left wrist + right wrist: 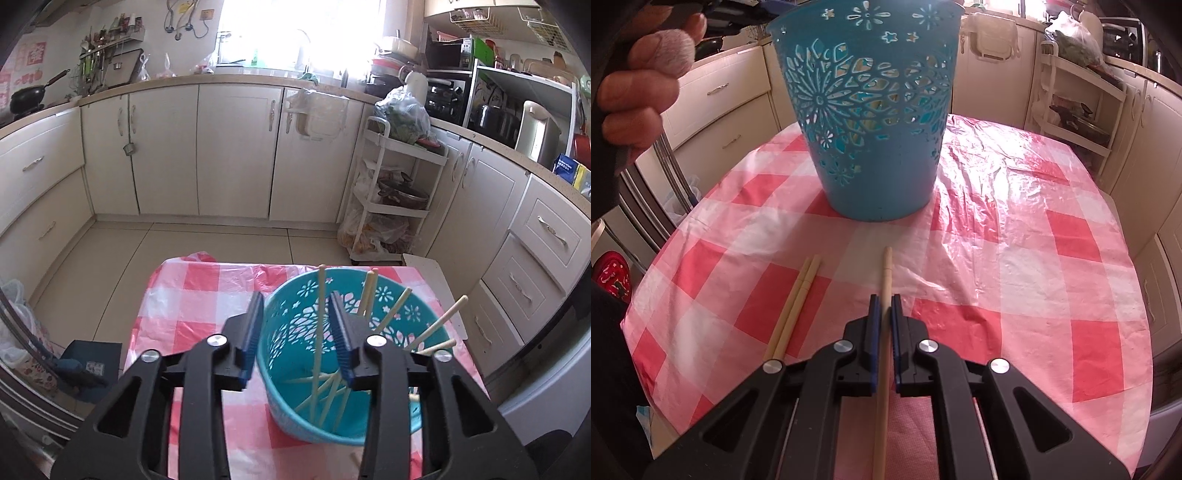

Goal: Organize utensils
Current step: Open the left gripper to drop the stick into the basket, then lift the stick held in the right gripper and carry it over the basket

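So the right tongs (pixel 885 299) are clamped on a single chopstick (pixel 886 273), which runs straight between the blue pads and pokes out toward the far side, low over the table (pixel 1034 258) with its pink-and-white checked plastic cover. Just left of it, a pair of chopsticks (pixel 798 299) lies flat on the cover, side by side and touching each other, angled a bit to the right as they go away. Beyond both stands the teal basket (pixel 875 129) with the flower cutouts, upright, toward the far middle of the table.

The left tongs (pixel 297 306) are spread wide apart, holding nothing, hovering over the near rim of the same basket. Looking down into it, there's a bunch of chopsticks (pixel 321 332) already inside, tips down at the bottom and leaning every which way against the wall, several sticking out over the right rim.
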{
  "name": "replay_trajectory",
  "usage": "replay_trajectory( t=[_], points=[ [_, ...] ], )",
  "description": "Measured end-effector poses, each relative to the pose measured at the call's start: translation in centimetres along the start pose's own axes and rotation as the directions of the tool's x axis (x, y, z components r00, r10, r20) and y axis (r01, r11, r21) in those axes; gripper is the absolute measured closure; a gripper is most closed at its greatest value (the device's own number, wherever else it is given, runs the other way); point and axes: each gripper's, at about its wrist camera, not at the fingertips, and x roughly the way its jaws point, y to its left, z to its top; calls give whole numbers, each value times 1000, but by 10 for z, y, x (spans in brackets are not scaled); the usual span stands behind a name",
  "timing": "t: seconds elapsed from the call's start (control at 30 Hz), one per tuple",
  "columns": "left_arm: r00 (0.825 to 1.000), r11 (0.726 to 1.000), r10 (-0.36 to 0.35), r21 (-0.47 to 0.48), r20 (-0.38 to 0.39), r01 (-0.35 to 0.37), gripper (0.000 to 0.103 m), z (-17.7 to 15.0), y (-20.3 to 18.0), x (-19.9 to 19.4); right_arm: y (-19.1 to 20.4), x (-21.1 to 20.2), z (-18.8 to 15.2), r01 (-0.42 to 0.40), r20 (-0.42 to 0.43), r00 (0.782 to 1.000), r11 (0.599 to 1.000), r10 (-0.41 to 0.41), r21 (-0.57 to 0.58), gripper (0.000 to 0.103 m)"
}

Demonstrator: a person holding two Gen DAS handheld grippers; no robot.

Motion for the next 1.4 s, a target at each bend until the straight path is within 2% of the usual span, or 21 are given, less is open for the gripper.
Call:
replay_trajectory(
  t=[0.27, 0.43, 0.57, 0.63, 0.8, 0.97, 1.4],
  points=[
    [997, 997, 76, -20, 5, -76, 27, -26, 18, -47, 1, -1, -1, 5, 6, 1000, 1000, -5, -5, 97],
    [995, 995, 98, -36, 33, -97, 19, -52, 31, -62, -7, -5, -5, -29, 4, 1000, 999, 28, 46, 97],
    [994, 990, 100, -92, -33, -103, 19, -67, 49, -51, -15, -8, -7, -75, 1, 997, 992, 75, 101, 97],
    [994, 989, 100, -107, -53, -105, 19, -69, 55, -48, -21, -9, -6, -125, 9, 992, 981, 125, 147, 97],
    [992, 988, 124, -94, -14, -124, 16, -67, 53, -54, -20, -15, -1, -236, 56, 972, 953, 229, 189, 97],
    [991, 987, 132, -86, -19, -133, 16, -66, 49, -51, -16, -24, 3, -313, 86, 949, 931, 302, 187, 97],
    [986, 985, 161, -54, -48, -164, 14, -72, 43, -38, -19, -48, 11, -429, 166, 901, 884, 401, 188, 97]
  ],
)
